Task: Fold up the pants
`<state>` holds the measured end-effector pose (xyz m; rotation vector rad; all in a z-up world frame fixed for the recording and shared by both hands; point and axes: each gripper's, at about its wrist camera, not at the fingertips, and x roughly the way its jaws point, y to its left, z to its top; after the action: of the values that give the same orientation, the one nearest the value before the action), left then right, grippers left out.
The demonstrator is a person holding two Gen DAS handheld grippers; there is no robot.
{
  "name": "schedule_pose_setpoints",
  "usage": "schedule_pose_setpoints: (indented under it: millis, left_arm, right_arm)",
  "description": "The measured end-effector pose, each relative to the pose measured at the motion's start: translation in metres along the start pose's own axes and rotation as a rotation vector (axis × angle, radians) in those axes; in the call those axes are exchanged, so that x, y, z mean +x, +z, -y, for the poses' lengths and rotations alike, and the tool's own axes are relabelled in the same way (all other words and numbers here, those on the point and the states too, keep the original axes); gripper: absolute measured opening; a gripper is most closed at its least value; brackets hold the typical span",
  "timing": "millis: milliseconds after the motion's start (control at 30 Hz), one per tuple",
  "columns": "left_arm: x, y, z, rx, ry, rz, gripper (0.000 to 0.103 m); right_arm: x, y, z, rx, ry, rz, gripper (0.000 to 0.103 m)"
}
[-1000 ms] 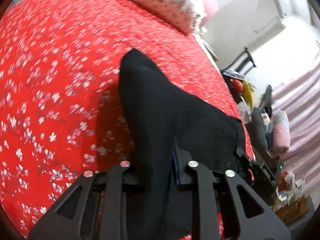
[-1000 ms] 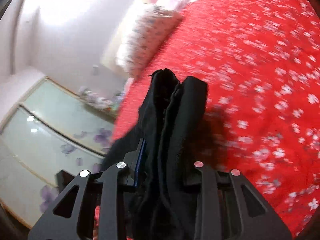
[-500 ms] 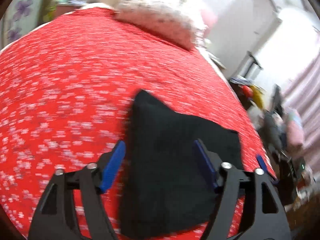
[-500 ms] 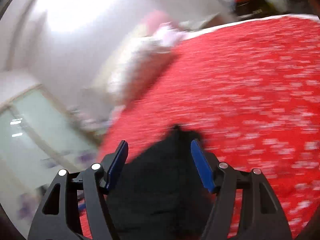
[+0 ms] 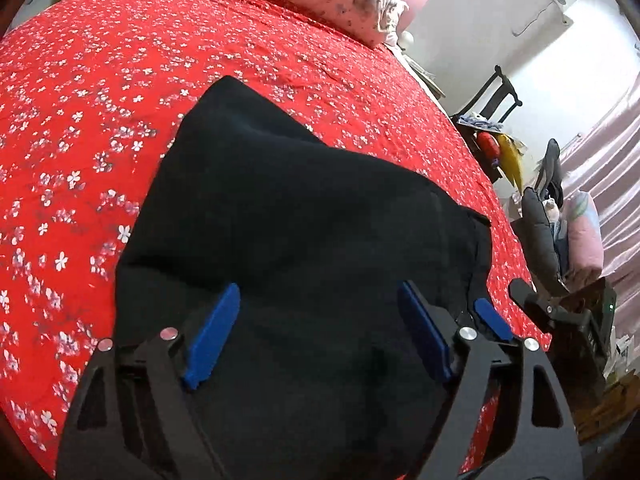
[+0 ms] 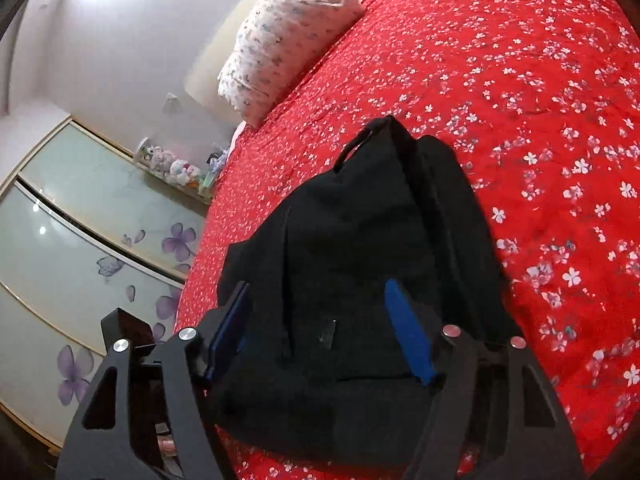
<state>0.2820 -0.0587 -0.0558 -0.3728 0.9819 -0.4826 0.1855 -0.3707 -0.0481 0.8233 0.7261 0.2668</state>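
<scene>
Left wrist: pants (image 5: 304, 216) released onto bed; left gripper (image 5: 320, 328) opening wider.

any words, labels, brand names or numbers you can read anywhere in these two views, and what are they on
None can be read in either view.
The black pants carry a small pale patch, perhaps a tag; too small and blurred to show any lettering.
The red bedspread and the pillow have only flower prints, no text.
The clutter beside the bed is too small to read.
</scene>
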Motion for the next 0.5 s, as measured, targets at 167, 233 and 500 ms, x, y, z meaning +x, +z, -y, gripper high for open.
schedule_pose_setpoints:
  millis: [167, 233, 500]
  left_arm:
    - [-0.024, -0.012, 0.016, 0.066, -0.016, 0.010, 0.084]
    - [-0.039, -0.022, 0.023, 0.092, -0.026, 0.023, 0.087]
    - [-0.034, -0.059, 0.031, 0.193, 0.000, -0.001, 0.095]
  right_arm:
    - [-0.008, 0.000, -0.015, -0.012, 0.009, -0.004, 0.075]
    - [-0.025, 0.002, -0.025, -0.020, 0.096, -0.017, 0.078]
    - [0.001, -0.016, -0.040, -0.146, -0.113, -0.283, 0.091]
